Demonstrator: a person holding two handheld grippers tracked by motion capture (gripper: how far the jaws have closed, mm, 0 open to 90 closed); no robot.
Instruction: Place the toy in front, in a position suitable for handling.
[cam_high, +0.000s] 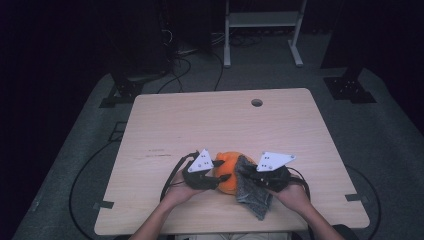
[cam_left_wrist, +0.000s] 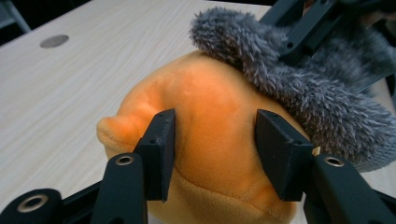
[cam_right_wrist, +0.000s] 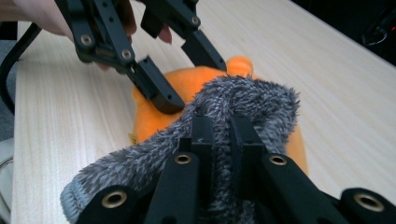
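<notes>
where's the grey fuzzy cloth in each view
High view: grey fuzzy cloth low centre, right of the orange plush toy.
Left gripper view: cloth upper right, draped over the toy.
Right gripper view: cloth centre, between that gripper's jaws.
Shared landmark: the orange plush toy.

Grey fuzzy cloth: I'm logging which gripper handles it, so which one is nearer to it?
Right. The right gripper is clamped on the grey fuzzy cloth; the left gripper grips the orange plush toy beside it, under the cloth's edge.

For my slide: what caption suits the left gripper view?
Left gripper clamps orange plush toy under grey fuzzy cloth.
</notes>
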